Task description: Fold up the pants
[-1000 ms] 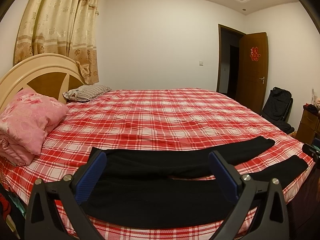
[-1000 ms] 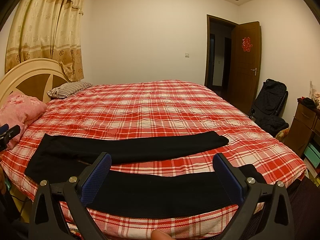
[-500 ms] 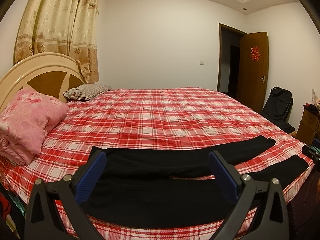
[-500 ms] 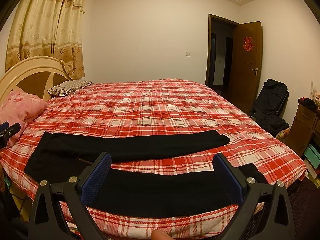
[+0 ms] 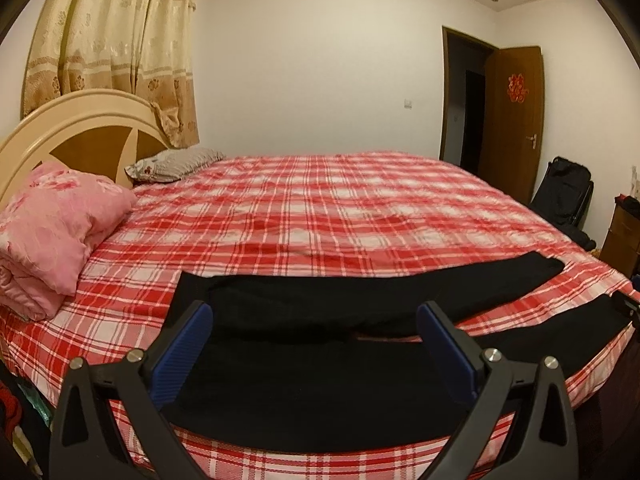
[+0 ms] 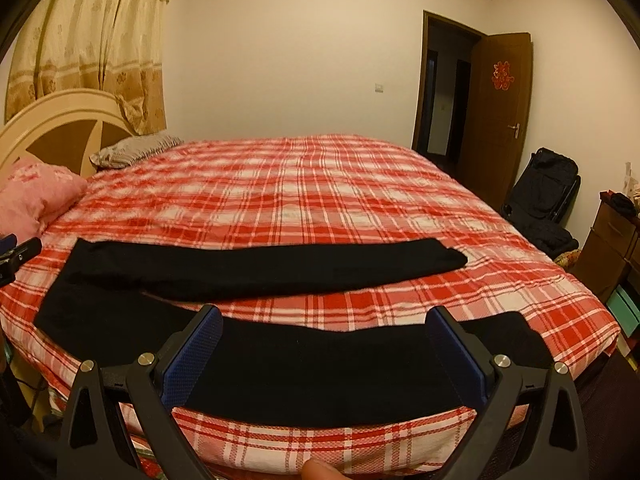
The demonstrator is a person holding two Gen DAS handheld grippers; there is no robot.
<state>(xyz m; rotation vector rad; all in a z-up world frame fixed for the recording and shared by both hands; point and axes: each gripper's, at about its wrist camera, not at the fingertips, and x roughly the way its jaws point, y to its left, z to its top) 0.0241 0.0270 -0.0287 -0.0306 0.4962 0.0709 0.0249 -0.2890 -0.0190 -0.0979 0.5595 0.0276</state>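
We see the black pants (image 5: 320, 344) spread flat along the bed's (image 5: 320, 208) near edge, the left gripper (image 5: 314, 334) hovering wide apart above them.

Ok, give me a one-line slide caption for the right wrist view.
Open right gripper hovering over black pants spread flat, legs apart, on a red plaid bed.

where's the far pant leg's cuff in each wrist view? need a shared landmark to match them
Left wrist: the far leg's cuff sits right of centre, past the open left gripper.
Right wrist: cuff sits right of centre, above the open right gripper.
Shared landmark: the red door ornament.
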